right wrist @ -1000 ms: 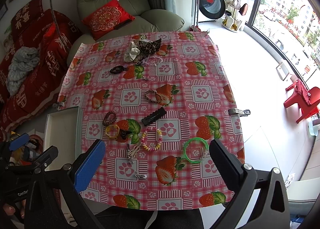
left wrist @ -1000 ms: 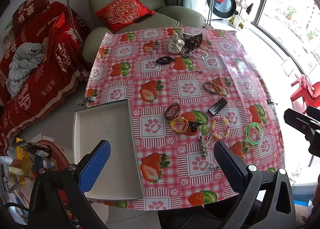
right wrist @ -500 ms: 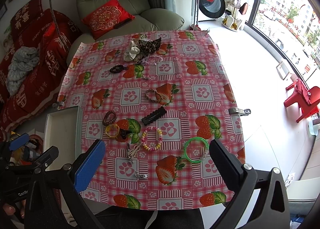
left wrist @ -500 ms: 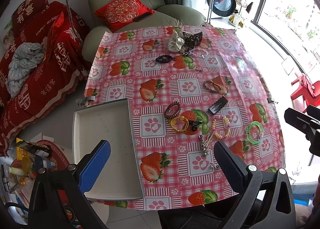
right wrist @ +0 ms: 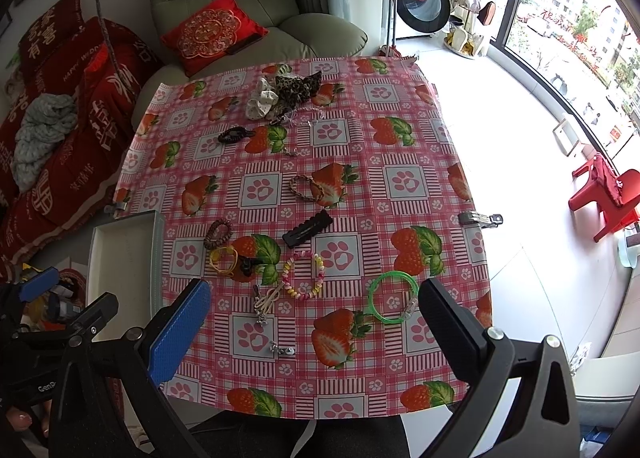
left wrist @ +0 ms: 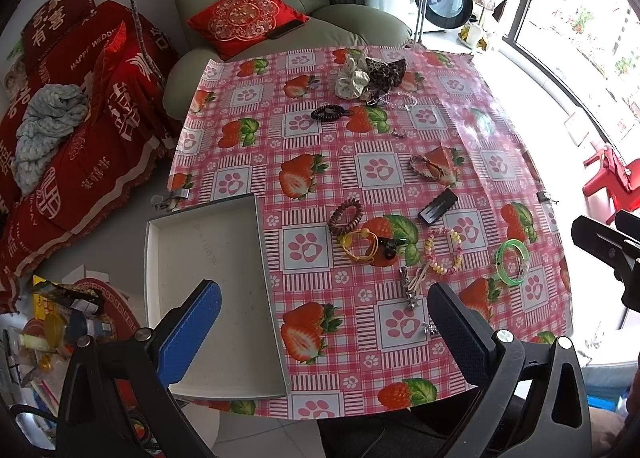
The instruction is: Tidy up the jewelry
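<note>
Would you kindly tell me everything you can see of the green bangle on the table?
The green bangle is a thin, translucent, bright green ring, seemingly plastic, with a small clear piece on its rim. It lies flat on the strawberry tablecloth near the table's right front, apart from the other jewelry, just ahead of the open right gripper, untouched.

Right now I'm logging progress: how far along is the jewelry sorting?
Nothing looks done: the white tray holds no pieces. Nothing is in hand; the left hand-held gripper and right hand-held gripper hover open. All remains on the tablecloth, including the green bangle, black hair clip and brown bead bracelet.
</note>
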The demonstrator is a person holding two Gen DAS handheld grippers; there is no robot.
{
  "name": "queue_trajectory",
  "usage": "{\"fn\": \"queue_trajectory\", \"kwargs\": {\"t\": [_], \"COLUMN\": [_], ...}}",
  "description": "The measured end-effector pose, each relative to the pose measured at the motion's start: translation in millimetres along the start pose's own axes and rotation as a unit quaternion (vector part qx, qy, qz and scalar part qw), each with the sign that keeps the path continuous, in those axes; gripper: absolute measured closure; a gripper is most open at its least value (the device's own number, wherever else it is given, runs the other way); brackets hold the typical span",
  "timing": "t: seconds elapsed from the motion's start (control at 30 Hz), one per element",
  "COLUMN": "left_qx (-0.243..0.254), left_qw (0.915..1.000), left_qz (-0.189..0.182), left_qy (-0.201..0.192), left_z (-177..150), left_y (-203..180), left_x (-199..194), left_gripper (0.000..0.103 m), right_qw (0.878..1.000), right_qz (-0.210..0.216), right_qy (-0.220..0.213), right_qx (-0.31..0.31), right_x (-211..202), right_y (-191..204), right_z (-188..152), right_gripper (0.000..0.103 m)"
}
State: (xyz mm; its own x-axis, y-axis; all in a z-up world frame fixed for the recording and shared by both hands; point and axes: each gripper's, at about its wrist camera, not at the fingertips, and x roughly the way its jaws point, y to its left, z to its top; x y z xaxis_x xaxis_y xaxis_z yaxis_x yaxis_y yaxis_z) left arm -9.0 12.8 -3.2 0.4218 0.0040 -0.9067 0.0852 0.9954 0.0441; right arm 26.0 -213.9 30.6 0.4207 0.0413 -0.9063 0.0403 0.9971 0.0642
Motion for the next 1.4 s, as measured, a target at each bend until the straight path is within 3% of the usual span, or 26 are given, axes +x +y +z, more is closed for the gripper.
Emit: {"fn": "queue_trajectory", "kwargs": {"t": [0.2,0.53,1.0,1.3,1.4], "left_qx": [-0.002,-0.004,0.012,0.019,0.029], "left_qw": [0.9999,0.9982,0.9969,0.9975,0.9966], "left_qz": [-0.002,-0.005,0.000,-0.001,0.001], "left_qy": [0.013,0.060,0.077,0.069,0.077], "left_z": [9,17,50,71,72], "left_y": [-2,-6,-19,-26,-30], "left_x": [8,58,153,209,227], "left_gripper": [0.000,0.000,0.000,0.000,0.005], "right_qw": [1.000,0.998,0.994,0.994,0.994], "right_qz": [-0.001,0.004,0.016,0.031,0.038], "right_qy": [0.008,0.055,0.104,0.105,0.104], "right_qx": [0.007,0.023,0.025,0.022,0.006], "right_x": [5,38,141,210,232], "right_y": [-8,-21,-41,-43,-40], "right_z": [-1,-5,24,63,74], "right_gripper": [0.000,0.000,0.000,0.000,0.000]}}
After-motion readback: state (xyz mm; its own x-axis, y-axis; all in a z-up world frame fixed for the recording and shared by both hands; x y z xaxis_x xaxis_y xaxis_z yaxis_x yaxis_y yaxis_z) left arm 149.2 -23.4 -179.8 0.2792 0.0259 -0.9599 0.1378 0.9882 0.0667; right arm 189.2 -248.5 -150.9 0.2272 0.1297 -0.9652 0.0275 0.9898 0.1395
